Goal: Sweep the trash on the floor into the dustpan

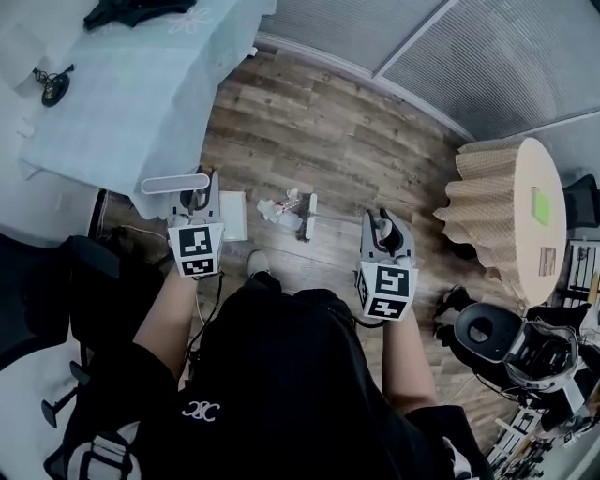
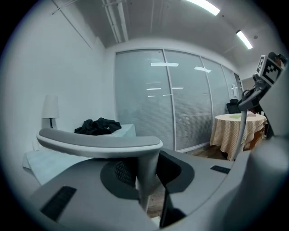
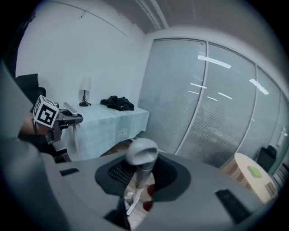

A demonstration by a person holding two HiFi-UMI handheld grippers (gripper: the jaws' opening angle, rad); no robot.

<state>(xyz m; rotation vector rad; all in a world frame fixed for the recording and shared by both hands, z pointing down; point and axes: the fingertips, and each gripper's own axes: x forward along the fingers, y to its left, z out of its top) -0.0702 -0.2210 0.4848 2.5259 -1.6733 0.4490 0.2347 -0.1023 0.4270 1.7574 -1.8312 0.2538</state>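
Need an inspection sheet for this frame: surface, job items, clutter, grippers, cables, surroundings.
Surface: wood-plank floor.
Job's things: crumpled white trash lies between the dustpan and the broom head.
Clutter: black garment on the cloth-covered table.
Grippers: left gripper shut on the dustpan handle; right gripper shut on the broom handle.
Cables: black cable trails back from the left gripper.
Surroundings: round table with tan cloth; blinds along the wall.

Wood-grain floor [image 1: 319, 131], matt plastic dustpan handle [image 2: 99, 142] and broom handle [image 3: 142, 155], cloth tablecover [image 1: 141, 84]
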